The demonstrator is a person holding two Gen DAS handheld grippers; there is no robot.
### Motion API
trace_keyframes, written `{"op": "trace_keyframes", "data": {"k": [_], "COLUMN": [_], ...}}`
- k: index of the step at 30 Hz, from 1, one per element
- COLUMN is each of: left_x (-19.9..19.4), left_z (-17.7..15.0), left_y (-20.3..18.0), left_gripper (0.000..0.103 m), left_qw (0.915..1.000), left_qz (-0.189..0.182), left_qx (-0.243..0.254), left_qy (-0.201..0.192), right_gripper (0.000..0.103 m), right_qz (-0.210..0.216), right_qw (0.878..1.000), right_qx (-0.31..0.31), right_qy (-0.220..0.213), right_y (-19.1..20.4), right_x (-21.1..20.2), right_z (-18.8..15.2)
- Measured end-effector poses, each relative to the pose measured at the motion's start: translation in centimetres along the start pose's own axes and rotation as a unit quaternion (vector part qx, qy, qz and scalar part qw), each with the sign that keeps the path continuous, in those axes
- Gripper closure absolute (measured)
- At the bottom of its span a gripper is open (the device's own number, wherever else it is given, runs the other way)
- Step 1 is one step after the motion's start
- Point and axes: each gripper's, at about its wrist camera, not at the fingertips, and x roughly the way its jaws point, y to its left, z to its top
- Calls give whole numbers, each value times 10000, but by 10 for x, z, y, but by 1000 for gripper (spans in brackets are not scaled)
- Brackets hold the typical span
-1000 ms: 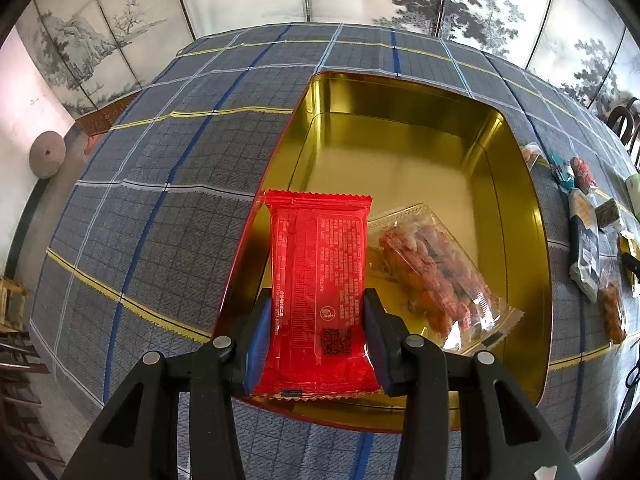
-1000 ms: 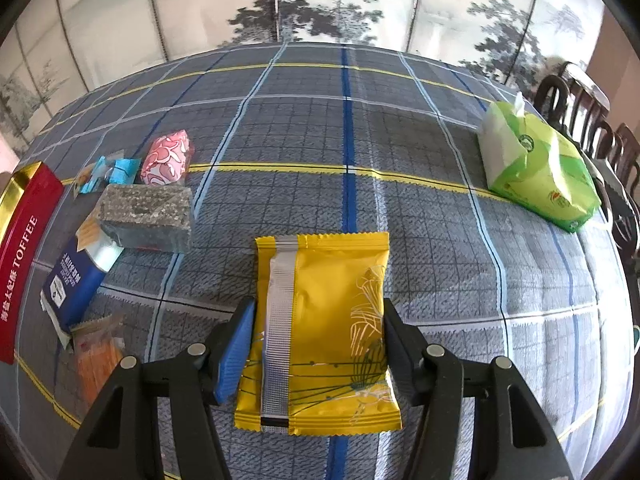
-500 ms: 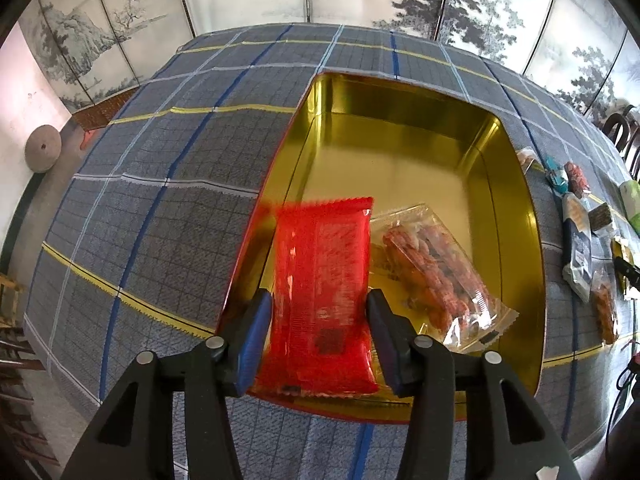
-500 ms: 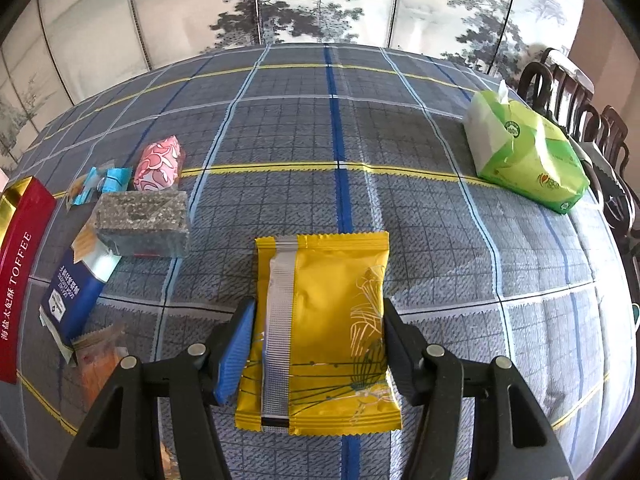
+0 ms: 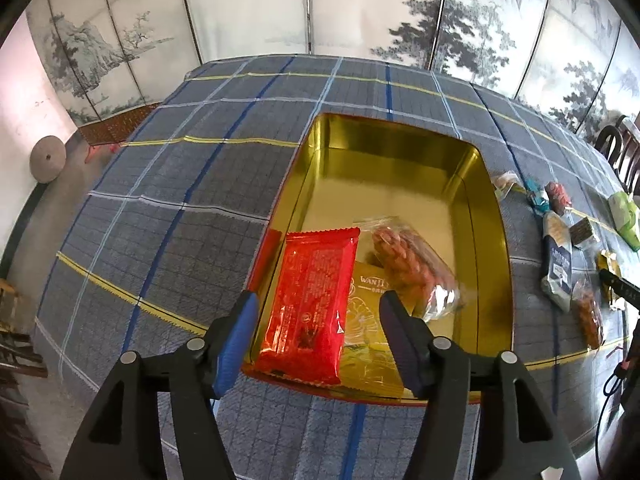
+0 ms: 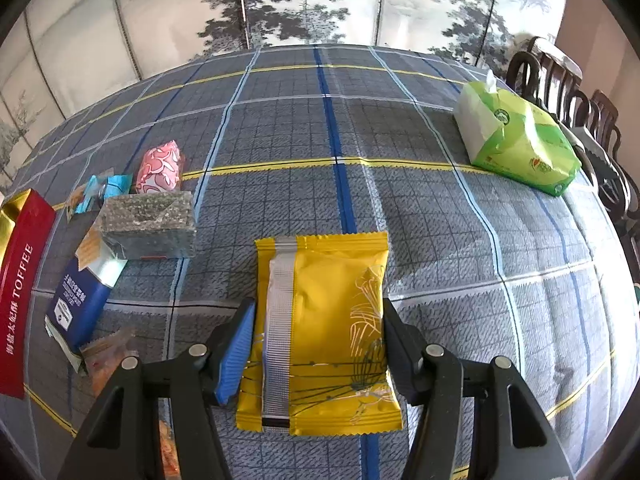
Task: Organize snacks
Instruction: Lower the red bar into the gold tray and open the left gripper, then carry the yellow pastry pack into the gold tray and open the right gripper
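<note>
While the left gripper (image 5: 318, 332) has just been spreading its fingers, which now stand apart and clear of the red packet (image 5: 310, 304), that packet lies in the near left corner of the gold tin (image 5: 490, 248), flat, glossy, with crimped ends and small white print. Beside it in the tin sits a clear packet of reddish-brown snacks (image 5: 414, 264), and a pale yellow wrapper (image 5: 368, 344) lies partly under both.

The right gripper (image 6: 316, 344) has its fingers clamped on the sides of a yellow packet (image 6: 324, 332), which shows a silver seam down its back and a fine gold line drawing. To the left of that packet lie a clear box of dark speckled snack (image 6: 148, 226), a blue and white pouch (image 6: 82, 300), a pink patterned sweet (image 6: 160, 166), a small teal wrapper (image 6: 106, 188) and an orange packet (image 6: 106, 356); further left stands the tin's red side (image 6: 20, 300), lettered TOFFEE. Far right of the yellow packet rests a green tissue pack (image 6: 520, 140).

The surface (image 6: 440, 220) is covered in grey checked cloth with blue and yellow lines. Behind it stands a folding screen (image 6: 304, 0) painted with ink trees, and dark wooden chairs (image 6: 580, 108) line the right edge.
</note>
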Motion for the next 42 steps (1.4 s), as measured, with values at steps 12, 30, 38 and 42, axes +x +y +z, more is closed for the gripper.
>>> {"op": "trace_keyframes", "data": {"k": [12, 30, 38, 42], "left_x": [-15, -34, -36, -36], "left_z": [-6, -21, -32, -37], "left_y": [14, 50, 75, 84], "left_gripper": [38, 28, 25, 25], "left_qw": [9991, 9969, 9948, 9937], "left_qz": [-70, 258, 511, 613], "left_qx": [-383, -688, -845, -917], "left_qy": [-157, -284, -247, -179], "right_gripper": [43, 43, 43, 43], "right_qz": [256, 1674, 1902, 1938], "right_qw": [9978, 9754, 9635, 9598], "right_qx": [291, -1320, -1822, -1985], "right_qy": [-542, -560, -478, -426], "right_y": [13, 206, 268, 284], "right_x": [-61, -101, -104, -103], "right_z": [5, -10, -23, -30]}}
